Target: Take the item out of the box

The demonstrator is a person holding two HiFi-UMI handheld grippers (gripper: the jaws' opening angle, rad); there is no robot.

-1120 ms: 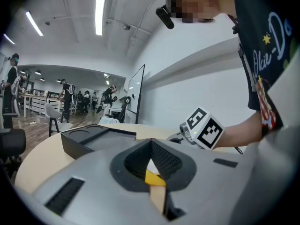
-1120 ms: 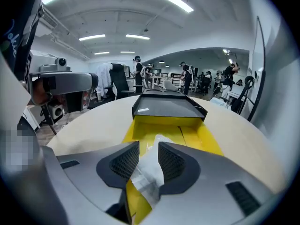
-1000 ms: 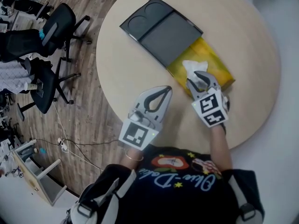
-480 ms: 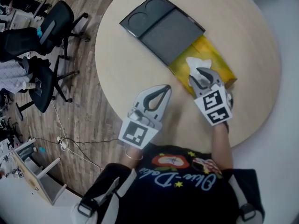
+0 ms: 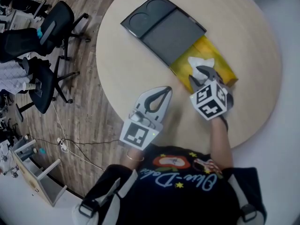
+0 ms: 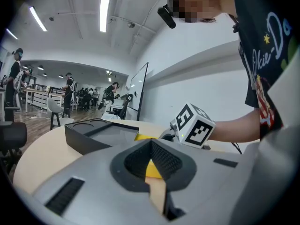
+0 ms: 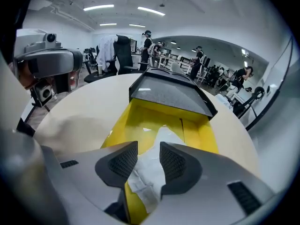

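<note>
A yellow box (image 5: pixel 225 69) lies on the round table (image 5: pixel 131 64), its dark grey lid (image 5: pixel 164 29) slid off toward the far side. A crumpled white item (image 5: pixel 200 61) lies in the box's uncovered near end. My right gripper (image 5: pixel 198 74) hovers over that end. In the right gripper view its jaws (image 7: pixel 149 149) are opening, with the white item (image 7: pixel 164 137) between the pads above the yellow box (image 7: pixel 140 114). My left gripper (image 5: pixel 166 89) rests shut and empty near the table's front edge, left of the box; through its jaws (image 6: pixel 151 142) a bit of yellow shows.
Office chairs (image 5: pixel 51 27) stand on the wooden floor left of the table, with cables and a small shelf unit (image 5: pixel 35 172) nearer me. The lid (image 7: pixel 168 93) covers the box's far half. People stand in the distant room.
The right gripper has tilted and shifted slightly over the box's near end, and its jaws stand a little wider round the white item. The left gripper has stayed put.
</note>
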